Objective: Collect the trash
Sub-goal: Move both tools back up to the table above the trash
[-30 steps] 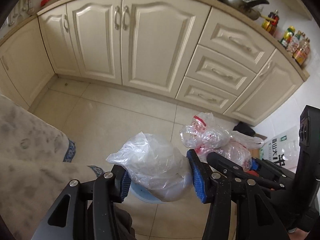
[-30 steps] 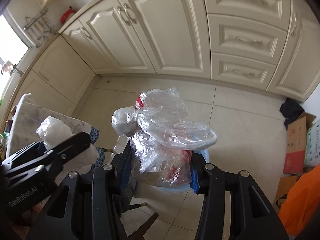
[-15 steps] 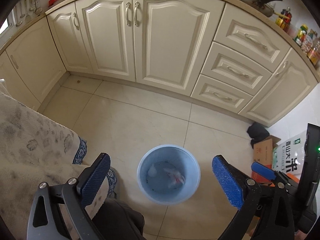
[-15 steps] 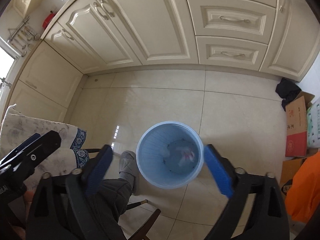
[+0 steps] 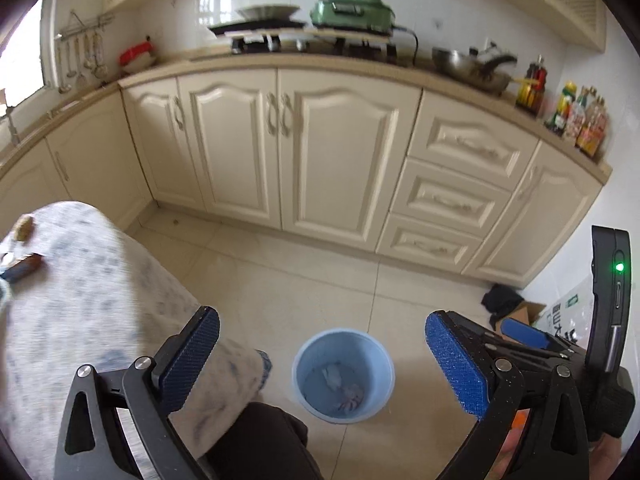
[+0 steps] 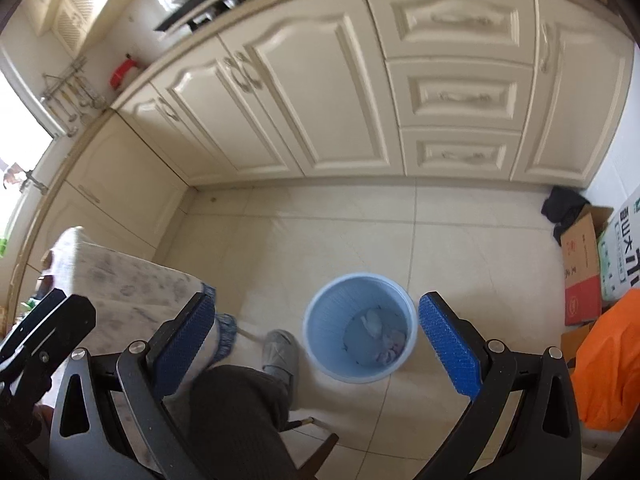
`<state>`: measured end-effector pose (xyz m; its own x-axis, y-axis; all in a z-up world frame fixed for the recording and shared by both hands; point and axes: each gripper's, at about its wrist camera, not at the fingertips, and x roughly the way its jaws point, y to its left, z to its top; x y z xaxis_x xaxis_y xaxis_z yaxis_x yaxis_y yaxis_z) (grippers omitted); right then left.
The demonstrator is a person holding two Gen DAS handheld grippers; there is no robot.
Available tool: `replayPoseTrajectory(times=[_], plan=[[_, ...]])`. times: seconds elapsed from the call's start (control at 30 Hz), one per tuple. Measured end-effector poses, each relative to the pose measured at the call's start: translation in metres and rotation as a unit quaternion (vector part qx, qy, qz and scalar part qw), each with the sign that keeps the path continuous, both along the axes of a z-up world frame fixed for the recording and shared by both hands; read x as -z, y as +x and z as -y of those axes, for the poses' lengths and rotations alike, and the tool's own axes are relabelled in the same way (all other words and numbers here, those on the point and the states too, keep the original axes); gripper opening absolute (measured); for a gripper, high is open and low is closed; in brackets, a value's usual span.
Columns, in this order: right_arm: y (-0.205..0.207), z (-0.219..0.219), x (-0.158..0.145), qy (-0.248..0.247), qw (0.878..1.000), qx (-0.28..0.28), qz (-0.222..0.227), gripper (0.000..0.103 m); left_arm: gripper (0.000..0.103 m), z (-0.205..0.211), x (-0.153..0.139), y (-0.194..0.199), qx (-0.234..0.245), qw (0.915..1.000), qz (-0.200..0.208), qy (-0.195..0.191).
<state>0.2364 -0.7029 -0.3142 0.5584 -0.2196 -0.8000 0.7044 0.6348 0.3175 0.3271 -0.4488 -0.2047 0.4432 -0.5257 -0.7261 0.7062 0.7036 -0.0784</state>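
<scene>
Both bags gone from my claws since a second ago; then each was clamped on a clear plastic bag of rubbish over the bin, now both bundles lie at the bottom of the blue bin (image 5: 343,376) and both pairs of jaws have just been opening, with nothing between them; bin looks smaller and lower in both views than before, more of the counter now in sight.

Left claw (image 5: 320,360): jaws spread wide, blue pads bare, holding nothing; bin shows on the tiled floor in the gap between them, well below; two pale crumpled bags (image 5: 338,380) visible inside it, contents too blurred to make out.

Right claw (image 6: 316,344): likewise wide open and empty; bin (image 6: 360,326) sits between its pads in view, nearer the right one; same crumpled bags (image 6: 380,336) at the bottom.

Surroundings: table with patterned cloth (image 5: 72,300) to my left, a few small objects on its far edge, too blurred to name; my dark trouser leg (image 6: 240,412) and grey slipper (image 6: 280,352) just beside the bin; cream cabinets (image 5: 288,148) along the far wall; wok (image 5: 472,68) and bottles (image 5: 580,120) on the counter; cardboard boxes (image 6: 584,264) and an orange bag (image 6: 612,364) on the floor at right, apart from the bin; my other claw's body shows at the edge of each view.
</scene>
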Motion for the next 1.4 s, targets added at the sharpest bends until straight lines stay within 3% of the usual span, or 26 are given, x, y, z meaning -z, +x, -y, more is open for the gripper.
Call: replayPoseTrajectory(times=[0.2,0.37,0.5,0.67,0.97,1.23,1.4], plan=[[0.020,-0.061,-0.071,-0.052,0.996,-0.053,0.054,0.103,0.102,-0.095,-0.061,-0.030,-0.052,0.9964,0.050,-0.046],[0.039,-0.131,-0.122,-0.094,0.984,-0.114,0.099,0.103,0.102,-0.187,-0.101,-0.069,-0.107,0.9874,0.096,-0.067],[0.054,-0.189,-0.155,-0.126,0.971,-0.159,0.129,0.103,0.102,-0.265,-0.125,-0.125,-0.157,0.9755,0.131,-0.081],[0.063,-0.260,-0.188,-0.161,0.950,-0.212,0.164,0.103,0.102,-0.337,-0.147,-0.164,-0.219,0.9568,0.169,-0.090],[0.074,-0.360,-0.210,-0.205,0.913,-0.294,0.196,0.103,0.102,-0.417,-0.155,-0.219,-0.315,0.9239,0.196,-0.092],[0.068,-0.402,-0.218,-0.238,0.891,-0.321,0.217,0.103,0.102,-0.442,-0.156,-0.255,-0.349,0.9085,0.210,-0.095],[0.072,-0.411,-0.215,-0.239,0.886,-0.338,0.210,0.103,0.102,-0.446,-0.140,-0.266,-0.355,0.9084,0.200,-0.091]])
